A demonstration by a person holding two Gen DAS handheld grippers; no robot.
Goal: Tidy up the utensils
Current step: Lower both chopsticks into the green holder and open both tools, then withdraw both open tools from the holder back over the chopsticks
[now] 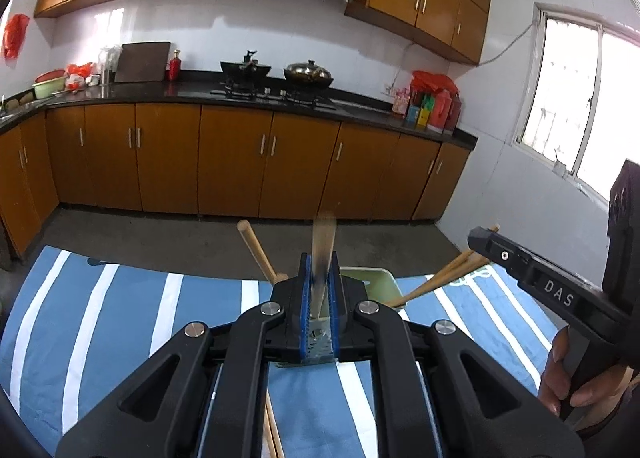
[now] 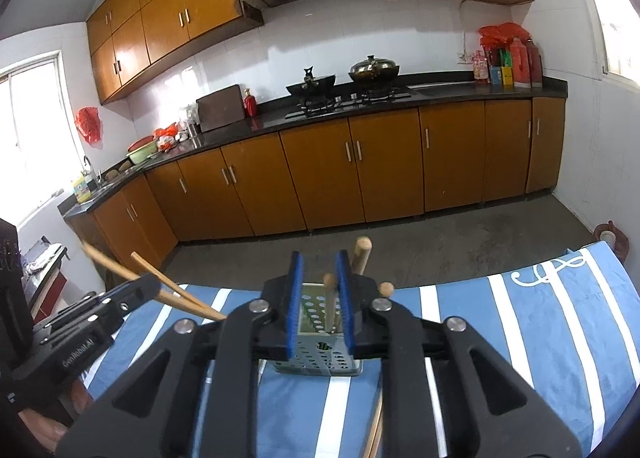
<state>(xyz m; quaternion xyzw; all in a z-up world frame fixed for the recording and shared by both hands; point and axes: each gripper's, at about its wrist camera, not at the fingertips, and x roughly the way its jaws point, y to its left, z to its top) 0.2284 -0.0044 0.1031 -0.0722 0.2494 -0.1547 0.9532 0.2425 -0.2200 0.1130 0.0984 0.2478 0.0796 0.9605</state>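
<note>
The left gripper [image 1: 319,298] is clamped on chopsticks [image 1: 323,254] above the perforated holder [image 2: 318,342] on the striped cloth [image 2: 540,338], while the right gripper [image 2: 320,298] stands slightly parted around a chopstick [image 2: 330,298] in it.

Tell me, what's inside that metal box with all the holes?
Wooden utensil handles stick up out of the perforated metal holder, which stands on the striped blue cloth. Their lower ends are hidden inside it, and the right gripper covers part of the opening.

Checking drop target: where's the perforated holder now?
Right wrist view, centre: the holder stands on the striped cloth, just ahead of the right hand-held gripper, wooden handles sticking up from it.
</note>
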